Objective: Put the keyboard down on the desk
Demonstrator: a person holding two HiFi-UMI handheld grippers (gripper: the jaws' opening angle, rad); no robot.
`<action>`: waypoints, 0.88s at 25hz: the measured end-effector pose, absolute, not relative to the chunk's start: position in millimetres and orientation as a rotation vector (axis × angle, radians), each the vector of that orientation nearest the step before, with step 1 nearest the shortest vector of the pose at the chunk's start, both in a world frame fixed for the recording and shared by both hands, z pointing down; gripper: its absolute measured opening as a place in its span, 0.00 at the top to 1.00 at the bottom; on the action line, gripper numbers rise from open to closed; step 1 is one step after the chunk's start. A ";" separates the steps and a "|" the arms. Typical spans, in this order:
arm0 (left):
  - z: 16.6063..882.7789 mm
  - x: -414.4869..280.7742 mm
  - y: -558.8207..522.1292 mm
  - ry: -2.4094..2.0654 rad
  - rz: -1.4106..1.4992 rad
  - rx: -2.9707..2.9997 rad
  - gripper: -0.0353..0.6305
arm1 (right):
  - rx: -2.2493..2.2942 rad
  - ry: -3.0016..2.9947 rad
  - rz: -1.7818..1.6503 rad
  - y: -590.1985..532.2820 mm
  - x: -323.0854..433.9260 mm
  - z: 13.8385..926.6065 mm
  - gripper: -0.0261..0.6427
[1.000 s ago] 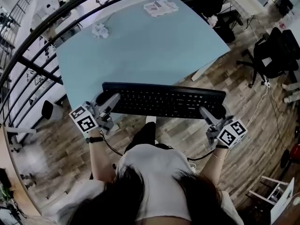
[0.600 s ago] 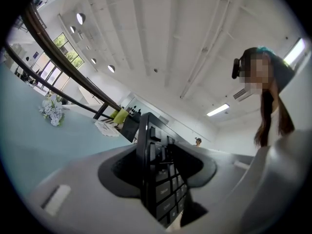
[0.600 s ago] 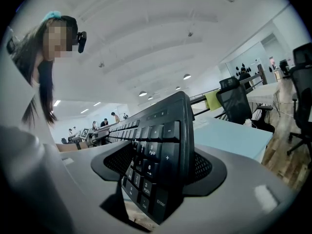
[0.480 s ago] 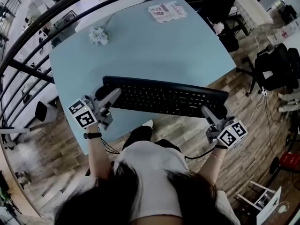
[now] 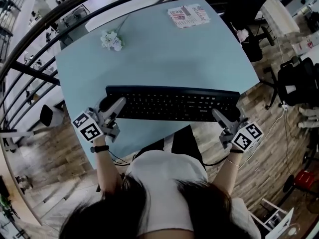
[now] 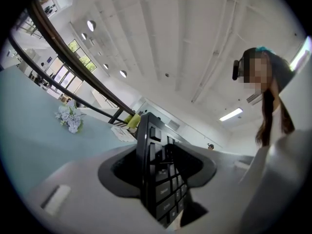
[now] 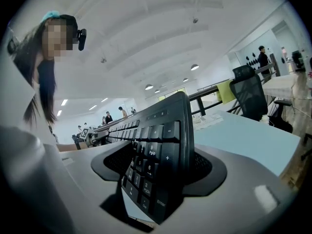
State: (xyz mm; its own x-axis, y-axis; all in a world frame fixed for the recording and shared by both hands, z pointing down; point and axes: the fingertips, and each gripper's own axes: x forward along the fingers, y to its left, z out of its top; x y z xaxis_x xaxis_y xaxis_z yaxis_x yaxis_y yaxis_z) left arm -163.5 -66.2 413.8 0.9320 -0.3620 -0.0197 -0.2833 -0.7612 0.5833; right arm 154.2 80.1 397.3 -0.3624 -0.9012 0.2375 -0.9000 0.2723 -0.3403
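A long black keyboard (image 5: pixel 172 103) hangs level over the near part of the light blue desk (image 5: pixel 149 59). My left gripper (image 5: pixel 110 106) is shut on its left end, my right gripper (image 5: pixel 225 118) on its right end. In the left gripper view the keyboard's left end (image 6: pixel 155 174) stands edge-on between the grey jaws. The right gripper view shows its number-pad end (image 7: pixel 156 169) clamped the same way. Whether the keyboard touches the desk I cannot tell.
A small bunch of white flowers (image 5: pixel 111 40) lies at the desk's far left and a printed booklet (image 5: pixel 188 15) at its far right. A dark railing (image 5: pixel 30 68) runs behind and left. Office chairs (image 5: pixel 299 78) stand on the wooden floor at the right.
Both grippers have carried the keyboard forward: it was beyond the desk's near edge over the floor and now lies over the desk top.
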 end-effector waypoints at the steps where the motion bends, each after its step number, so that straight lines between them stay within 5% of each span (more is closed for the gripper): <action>1: 415.2 -165.4 -64.9 -0.477 -0.180 2.485 0.61 | -1.753 2.520 -0.664 76.3 154.5 398.7 0.52; 22: 420.9 -109.0 -119.5 -1.103 -0.330 2.273 0.60 | -1.103 2.948 -0.730 -148.8 238.8 409.0 0.52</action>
